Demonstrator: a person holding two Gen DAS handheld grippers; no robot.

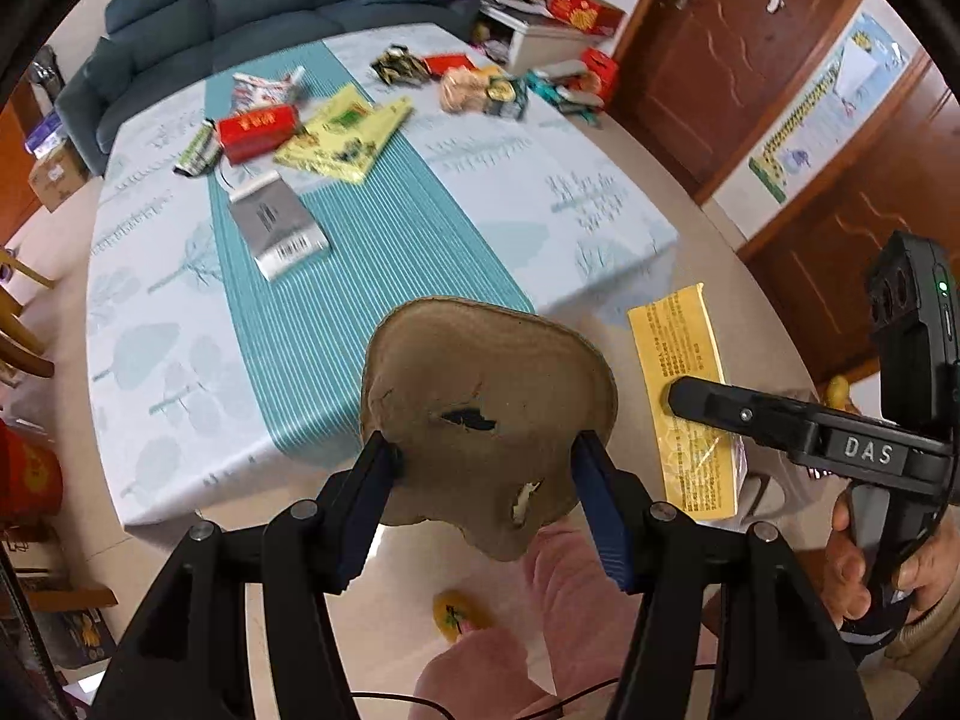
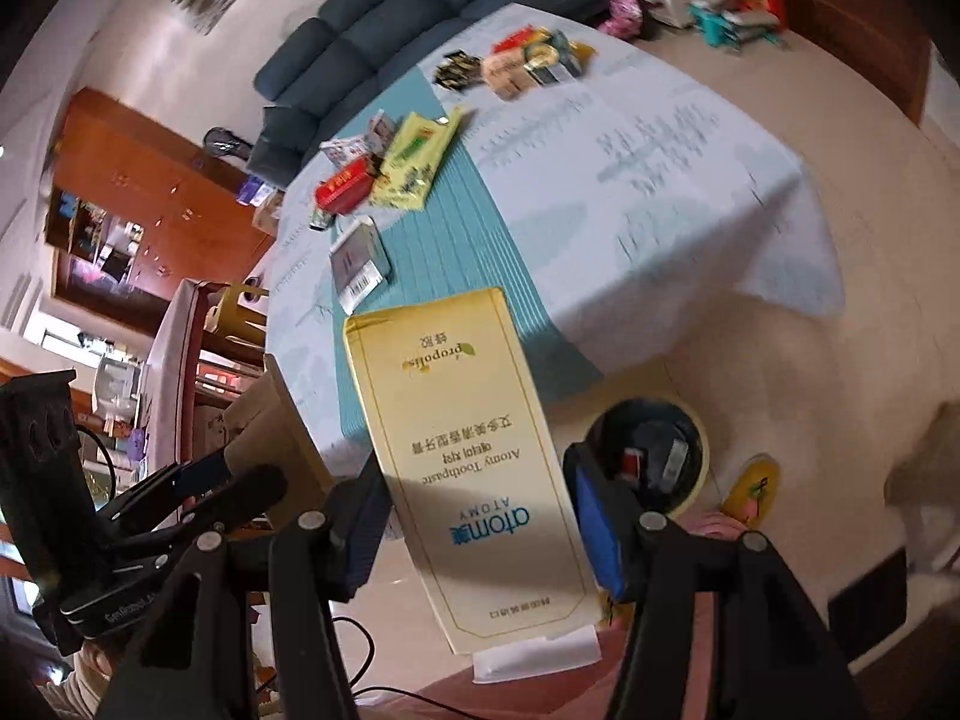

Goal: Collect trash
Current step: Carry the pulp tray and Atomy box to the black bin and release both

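Observation:
A flat brown torn pad (image 1: 486,396) with two holes hangs off the table's front edge, and my left gripper (image 1: 483,468) is shut on its lower sides. My right gripper (image 2: 480,522) is shut on a long yellow toothpaste box (image 2: 462,450), held lengthwise over the floor. In the left wrist view that yellow box (image 1: 678,360) shows to the right of the pad. In the right wrist view the brown pad (image 2: 276,420) shows at the left. A round bin (image 2: 705,462) with a yellow rim and black liner stands on the floor just right of the box.
The table (image 1: 540,192) with a blue-and-white cloth carries a grey box (image 1: 279,228), a red box (image 1: 258,129), a yellow bag (image 1: 345,132) and several wrappers at the far end. A dark sofa (image 1: 270,0) stands behind it. A person's pink trouser leg (image 1: 558,570) and yellow slipper (image 1: 459,615) are below.

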